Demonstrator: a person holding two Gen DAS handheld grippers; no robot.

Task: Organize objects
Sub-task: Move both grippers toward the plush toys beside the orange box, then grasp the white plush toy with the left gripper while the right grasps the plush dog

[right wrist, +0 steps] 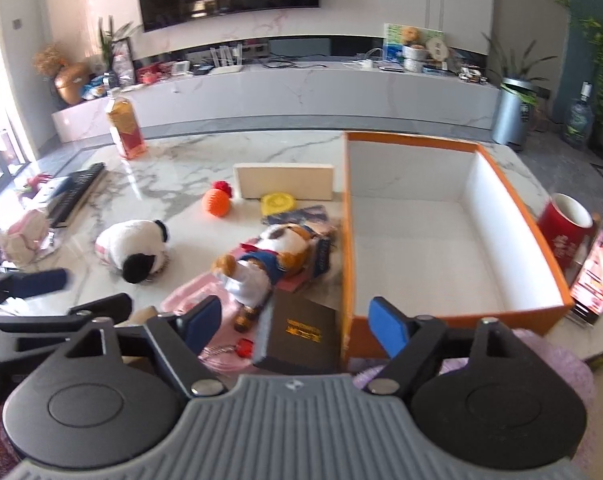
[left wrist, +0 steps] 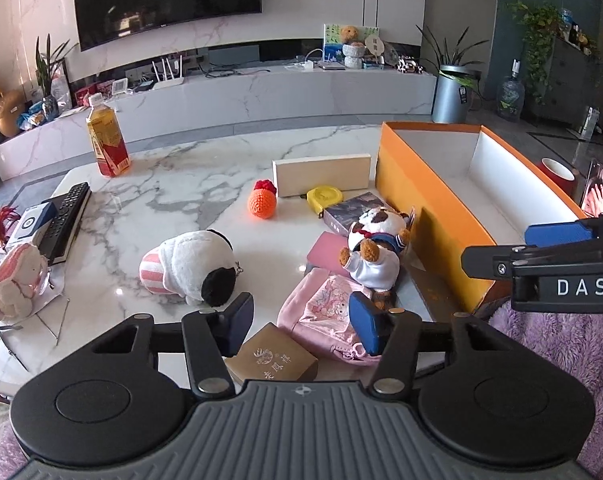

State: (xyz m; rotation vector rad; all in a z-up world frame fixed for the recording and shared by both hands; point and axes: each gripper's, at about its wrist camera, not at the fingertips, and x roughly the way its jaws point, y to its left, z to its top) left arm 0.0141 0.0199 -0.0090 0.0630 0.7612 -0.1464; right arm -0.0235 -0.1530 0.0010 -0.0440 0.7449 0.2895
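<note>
My left gripper (left wrist: 301, 324) is open low over the table's near edge, with a brown box (left wrist: 271, 356) and a pink pouch (left wrist: 321, 314) below the gap, untouched. Beyond them lie a sailor-suit plush bear (left wrist: 375, 248) and a white plush (left wrist: 189, 268). My right gripper (right wrist: 295, 324) is open too, hovering above a dark box (right wrist: 301, 332) beside the orange box (right wrist: 481, 326), whose white inside holds nothing. Farther back sit an orange crochet ball (right wrist: 216, 202), a yellow tape measure (right wrist: 278, 202) and a cream box (right wrist: 285, 182).
A tea bottle (left wrist: 107, 140) stands at the back left, and a remote (left wrist: 67, 220) and a pink rabbit plush (left wrist: 15, 280) lie at the left edge. A red mug (right wrist: 565, 224) and a phone (left wrist: 599, 192) are right of the orange box. A purple blanket (left wrist: 561, 360) lies in front.
</note>
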